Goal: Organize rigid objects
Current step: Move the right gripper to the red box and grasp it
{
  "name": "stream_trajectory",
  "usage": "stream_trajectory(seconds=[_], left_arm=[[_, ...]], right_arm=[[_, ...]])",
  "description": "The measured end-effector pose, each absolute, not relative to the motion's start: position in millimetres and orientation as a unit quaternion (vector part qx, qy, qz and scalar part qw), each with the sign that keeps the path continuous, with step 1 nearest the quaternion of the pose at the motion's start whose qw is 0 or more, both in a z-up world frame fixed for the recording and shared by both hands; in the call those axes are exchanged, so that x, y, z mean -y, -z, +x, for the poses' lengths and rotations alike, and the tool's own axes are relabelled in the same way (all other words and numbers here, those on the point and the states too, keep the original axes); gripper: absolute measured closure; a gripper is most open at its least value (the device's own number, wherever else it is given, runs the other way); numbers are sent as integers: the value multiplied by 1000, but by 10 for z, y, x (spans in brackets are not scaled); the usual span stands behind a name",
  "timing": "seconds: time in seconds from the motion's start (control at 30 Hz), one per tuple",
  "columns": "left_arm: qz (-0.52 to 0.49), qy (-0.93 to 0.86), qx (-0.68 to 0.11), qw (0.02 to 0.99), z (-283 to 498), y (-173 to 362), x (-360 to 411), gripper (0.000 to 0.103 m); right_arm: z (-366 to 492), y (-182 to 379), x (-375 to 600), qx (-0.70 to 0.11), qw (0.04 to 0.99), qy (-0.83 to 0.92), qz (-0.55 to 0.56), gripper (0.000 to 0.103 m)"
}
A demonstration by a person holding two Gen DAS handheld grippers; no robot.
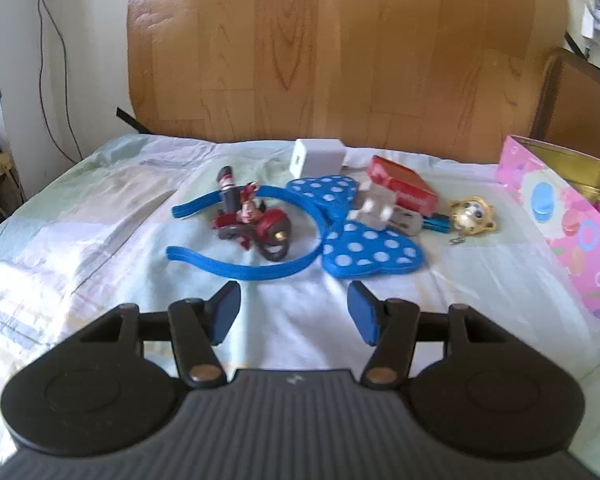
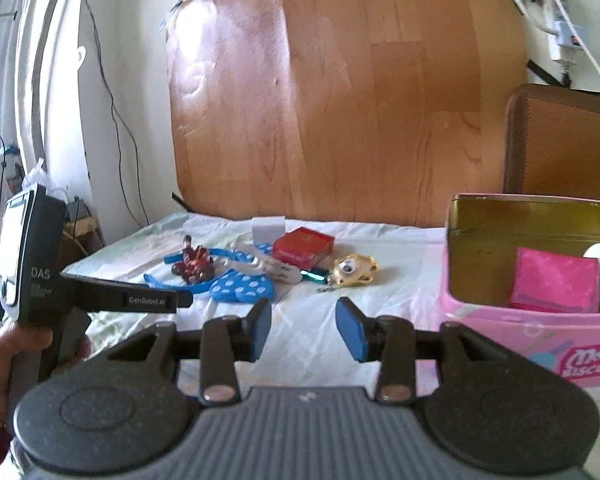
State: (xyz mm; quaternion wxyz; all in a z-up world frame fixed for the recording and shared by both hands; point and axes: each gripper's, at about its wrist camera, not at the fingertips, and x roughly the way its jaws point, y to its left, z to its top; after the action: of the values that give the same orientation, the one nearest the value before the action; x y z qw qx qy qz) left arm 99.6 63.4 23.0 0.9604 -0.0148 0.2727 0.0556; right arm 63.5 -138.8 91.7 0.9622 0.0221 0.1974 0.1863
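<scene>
- Blue polka-dot bow headband [image 1: 300, 236] lies on the bed sheet [image 1: 100, 216], just ahead of the left gripper [image 1: 294, 308]; jaws spread, empty.
- Right gripper [image 2: 303, 328]: jaws parted, empty.
- Pink biscuit tin [image 2: 540, 336], lid off, right of the right jaws; gold monkey-face trinket [image 2: 354, 270] ahead.

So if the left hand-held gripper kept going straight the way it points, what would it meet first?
Probably the blue headband, just ahead of the open left hand-held gripper, with the red toy behind it. Depth is unclear; it might meet the sheet first.

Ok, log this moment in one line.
left gripper open, empty | right gripper open, empty | blue headband on bed | pink tin open
</scene>
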Motion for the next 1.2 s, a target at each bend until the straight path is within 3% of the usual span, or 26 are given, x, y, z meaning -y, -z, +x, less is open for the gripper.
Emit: stream_trajectory(seconds=[0.27,0.53,0.7,0.77,0.87,0.97,1.03,1.2], left_arm=[[-67,-100,-265,957,1046,-147,-1106,41],[-91,-104,-240,961,1027,-113,-1158,41],[-74,-94,-225,967,1030,-126,-1098,41],[-77,-90,-225,967,1048,-124,-1114,41],[-88,-88,-228,966,1069,-117,-1157,41],[-94,-86,-228,965,1065,-112,-1169,41],[-94,-85,-227,965,1075,-108,-1169,41],[-99,-84,-226,966,1071,-107,-1167,41]], right_arm=[[884,-867,1131,-223,954,-201,-2,66],[1835,-1004,939,-260,945,-192,48,61],[2557,-994,782,-313,929,-168,98,32],[2733,-920,673,-333,924,-159,105,26],[2894,-782,469,-349,921,-156,79,26],[3021,-645,322,-373,916,-144,40,39],[3024,-665,326,-369,918,-141,42,42],[2532,-1032,526,-294,937,-184,35,44]])
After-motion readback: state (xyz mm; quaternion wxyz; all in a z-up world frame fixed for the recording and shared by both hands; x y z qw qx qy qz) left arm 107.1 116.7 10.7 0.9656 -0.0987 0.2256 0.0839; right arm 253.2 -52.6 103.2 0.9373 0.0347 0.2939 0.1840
